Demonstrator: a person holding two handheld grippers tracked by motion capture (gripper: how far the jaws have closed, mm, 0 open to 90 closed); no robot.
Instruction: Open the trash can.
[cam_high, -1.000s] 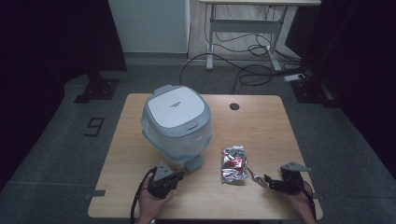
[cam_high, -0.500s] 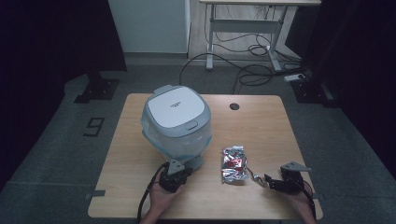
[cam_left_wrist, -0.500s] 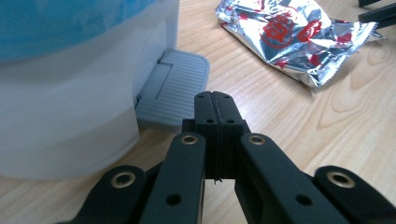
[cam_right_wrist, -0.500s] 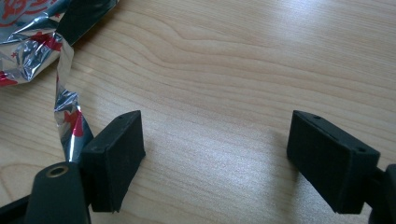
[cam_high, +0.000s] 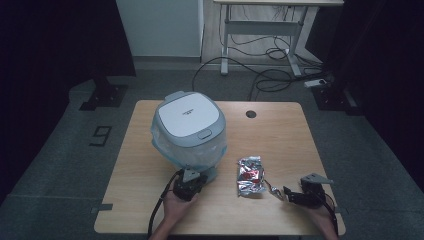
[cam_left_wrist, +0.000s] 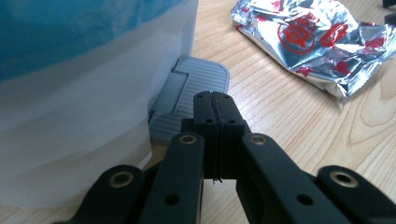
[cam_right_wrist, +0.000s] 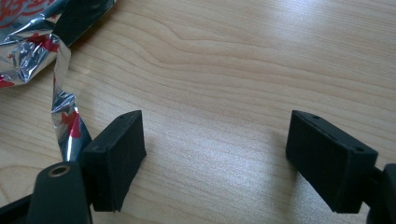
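Note:
A white pedal bin (cam_high: 189, 125) with a grey lid and a blue liner stands mid-table; its wall (cam_left_wrist: 70, 93) looms at the left of the left gripper view. My left gripper (cam_high: 199, 177) (cam_left_wrist: 217, 100) is shut with nothing between its jaws, tips just above the bin's grey ribbed pedal (cam_left_wrist: 187, 88). A crumpled silver-and-red foil packet (cam_high: 251, 176) (cam_left_wrist: 317, 42) lies to the right of the bin. My right gripper (cam_high: 286, 194) (cam_right_wrist: 219, 149) rests open on the wood. A torn foil strip (cam_right_wrist: 65, 112) trails from the packet beside its left pad (cam_right_wrist: 116, 149).
The wooden table (cam_high: 280, 135) has a round cable hole (cam_high: 251, 114) at its far side. Behind it stand a white desk frame (cam_high: 260, 30) and loose cables (cam_high: 270, 80) on the floor. A floor mark reading 9 (cam_high: 102, 135) lies left of the table.
My left gripper has moved right and forward, from the table's front edge up to the bin's pedal, staying shut. The right gripper and the foil packet have not moved.

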